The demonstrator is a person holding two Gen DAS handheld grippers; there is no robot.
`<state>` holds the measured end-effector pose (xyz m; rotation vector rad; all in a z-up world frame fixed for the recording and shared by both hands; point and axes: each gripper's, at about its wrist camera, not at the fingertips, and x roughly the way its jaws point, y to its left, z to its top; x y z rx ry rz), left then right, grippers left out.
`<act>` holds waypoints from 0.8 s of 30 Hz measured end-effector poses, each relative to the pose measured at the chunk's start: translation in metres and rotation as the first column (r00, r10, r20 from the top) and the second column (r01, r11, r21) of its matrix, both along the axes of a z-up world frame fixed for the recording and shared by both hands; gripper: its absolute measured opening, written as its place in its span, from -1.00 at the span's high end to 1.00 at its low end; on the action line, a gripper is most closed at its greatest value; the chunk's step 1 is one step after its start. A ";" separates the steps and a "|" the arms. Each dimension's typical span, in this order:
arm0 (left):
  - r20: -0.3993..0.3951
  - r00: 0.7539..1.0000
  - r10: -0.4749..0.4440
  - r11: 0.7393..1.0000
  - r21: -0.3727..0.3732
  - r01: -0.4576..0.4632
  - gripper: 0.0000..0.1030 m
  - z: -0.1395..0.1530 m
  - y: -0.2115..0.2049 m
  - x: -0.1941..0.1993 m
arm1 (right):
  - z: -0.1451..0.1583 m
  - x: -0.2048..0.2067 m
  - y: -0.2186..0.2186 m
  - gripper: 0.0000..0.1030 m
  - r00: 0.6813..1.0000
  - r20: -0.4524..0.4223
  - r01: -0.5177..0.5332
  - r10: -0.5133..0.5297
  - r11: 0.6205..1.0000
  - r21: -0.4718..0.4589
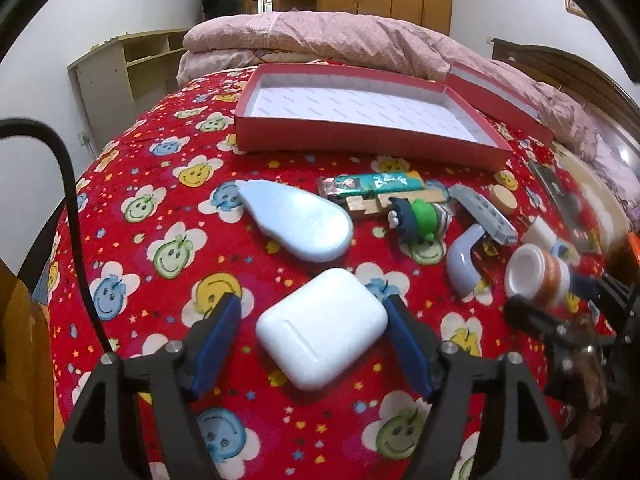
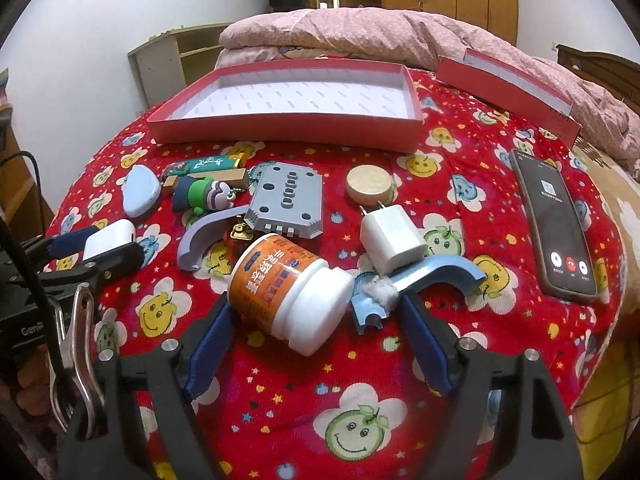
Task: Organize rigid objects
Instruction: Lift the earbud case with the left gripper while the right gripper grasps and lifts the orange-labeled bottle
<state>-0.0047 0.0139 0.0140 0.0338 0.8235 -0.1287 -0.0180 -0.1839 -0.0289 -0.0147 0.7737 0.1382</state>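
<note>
Nearest, left wrist view: left gripper [image 1: 314, 332], blue-padded fingers [image 1: 218, 340] spread to either side of a white earbud case [image 1: 322, 326] lying on the red smiley-print blanket [image 1: 168, 216]. A gap shows at the left pad; the right pad sits at the case's edge (contact there cannot be told).

Nearest, right wrist view: right gripper [image 2: 316, 320], fingers apart, flanking an orange pill bottle [image 2: 290, 290] that lies on its side with the white cap toward the camera. The left pad is at the bottle's base; the right pad stands clear of the cap, next to a blue curved plastic piece [image 2: 436, 276] with a tuft of white fluff on it.

Middle row, on the blanket:
- white charger plug [image 2: 394, 240], touching the blue curved piece
- lavender curved piece [image 2: 200, 240]
- grey perforated plate [image 2: 286, 200]
- round wooden disc [image 2: 370, 184]
- green-and-navy figurine [image 2: 202, 196]
- pale blue teardrop case [image 2: 140, 190]
- teal rectangular packet [image 2: 206, 165] with a wooden block [image 2: 224, 178] beside it
- black phone [image 2: 554, 228], screen lit, well to the right

Far: red shallow box [image 2: 288, 126], open, white-lined, nothing in it; its red lid [image 2: 508, 92] to the right, leaning against the pink quilt [image 2: 360, 32].
</note>
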 end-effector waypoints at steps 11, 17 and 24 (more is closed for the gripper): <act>0.007 1.000 -0.003 1.000 -0.015 0.003 -0.61 -0.004 0.008 -0.007 | -0.001 -0.001 -0.002 -0.56 1.000 0.001 0.000 0.000 1.000 0.010; 0.024 0.999 -0.032 0.999 0.003 0.032 -0.26 -0.003 0.003 -0.010 | -0.001 -0.003 -0.005 -0.25 1.000 0.009 0.020 -0.020 1.000 0.015; 0.021 0.999 -0.041 0.998 -0.038 0.042 -0.25 -0.001 0.005 -0.011 | 0.001 -0.003 -0.020 0.37 0.996 0.019 0.081 -0.082 0.996 0.040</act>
